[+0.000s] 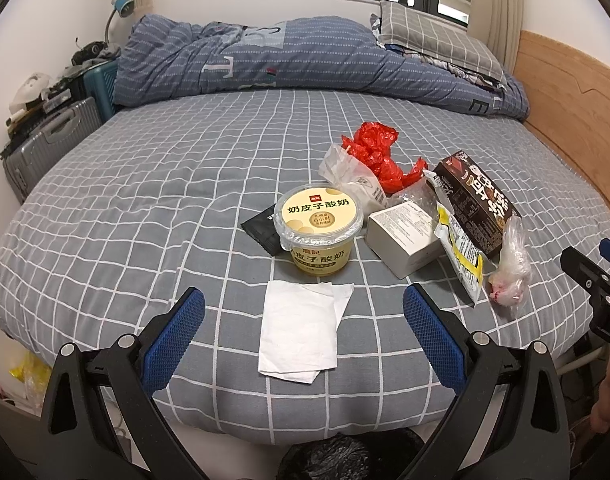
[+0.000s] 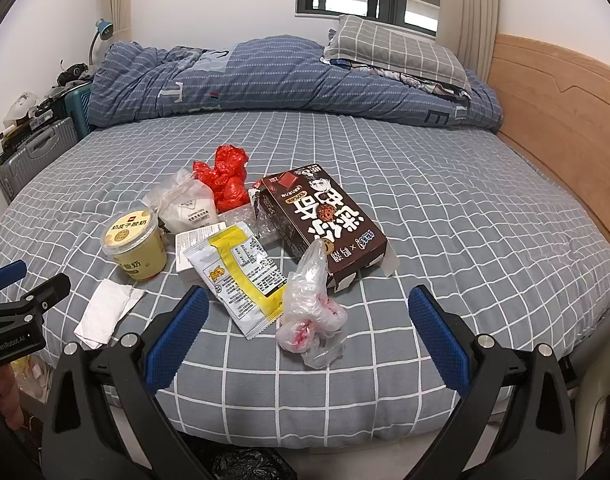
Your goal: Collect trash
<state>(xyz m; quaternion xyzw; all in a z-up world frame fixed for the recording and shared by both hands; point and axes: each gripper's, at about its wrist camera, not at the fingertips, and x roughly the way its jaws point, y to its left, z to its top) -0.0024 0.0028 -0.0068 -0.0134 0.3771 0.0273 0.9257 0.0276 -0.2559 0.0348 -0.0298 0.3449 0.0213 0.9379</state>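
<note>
Trash lies on a grey checked bed (image 1: 145, 200). A white tissue (image 1: 301, 328) lies flat between the fingers of my open left gripper (image 1: 303, 300). Behind it stand a yellow yogurt cup (image 1: 319, 228), a black sachet (image 1: 263, 226), a white box (image 1: 401, 236), a red plastic bag (image 1: 375, 156) and a brown carton (image 1: 477, 204). My open right gripper (image 2: 309, 300) hovers over a crumpled clear bag (image 2: 311, 312) and a yellow-and-white snack packet (image 2: 237, 276). The brown carton (image 2: 325, 220) lies just beyond them. Neither gripper holds anything.
A folded blue quilt (image 1: 305, 60) and a checked pillow (image 1: 433, 40) lie at the bed's far side. A wooden headboard (image 1: 573, 100) runs along the right. Suitcases (image 1: 45, 140) stand at the left. A black bag (image 1: 337, 456) sits below the near bed edge.
</note>
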